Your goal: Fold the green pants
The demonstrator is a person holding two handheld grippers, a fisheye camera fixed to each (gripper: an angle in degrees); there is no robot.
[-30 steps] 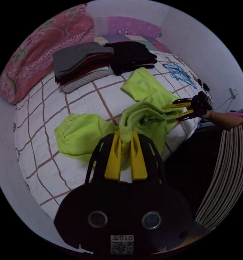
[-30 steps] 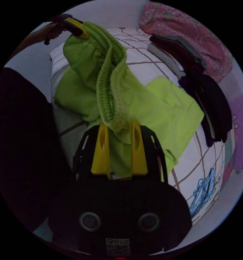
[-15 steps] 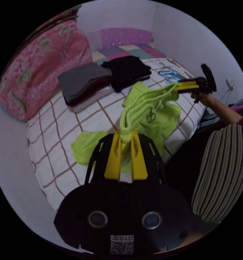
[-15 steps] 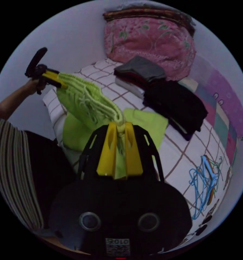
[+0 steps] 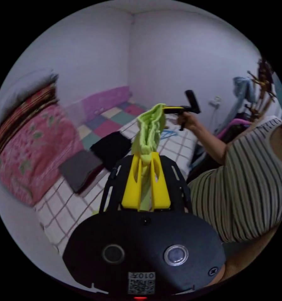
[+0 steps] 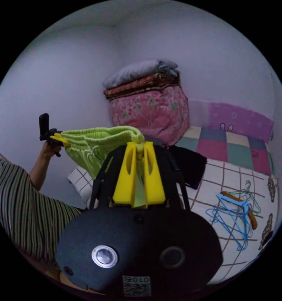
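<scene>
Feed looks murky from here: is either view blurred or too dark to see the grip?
Left gripper view: dim, pink bedding smeared by motion, but the left gripper shows sharply on the green pants. Right gripper view: dim, sharper, waistband legible at the right gripper; fisheye bends the walls.

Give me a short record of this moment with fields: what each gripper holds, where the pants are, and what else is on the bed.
left gripper: shut on the green pants at one end of the waistband
right gripper: shut on the other end of the waistband
pants state: held up in the air, waistband stretched between the two grippers, fabric hanging below it
bed: checked sheet
on the bed: black folded clothes, grey-topped stack of clothes, blue hangers, pink bedding by the wall
person: striped shirt
</scene>
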